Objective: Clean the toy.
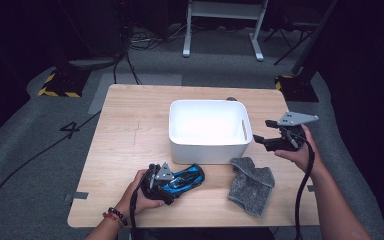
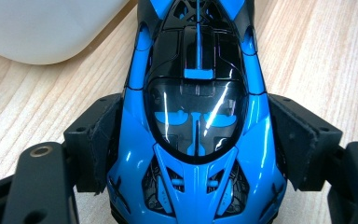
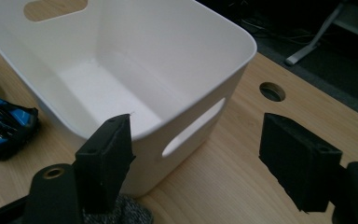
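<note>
The blue toy car (image 1: 185, 180) lies on the near counter (image 1: 125, 145) just before the white bin (image 1: 207, 131), its long axis running rightward toward it, clamped across its flanks by the left tongs (image 1: 167, 184), while the right tongs (image 1: 269, 135), apart and empty, hover at the bin's right, above the grey cloth (image 1: 251, 184).
</note>
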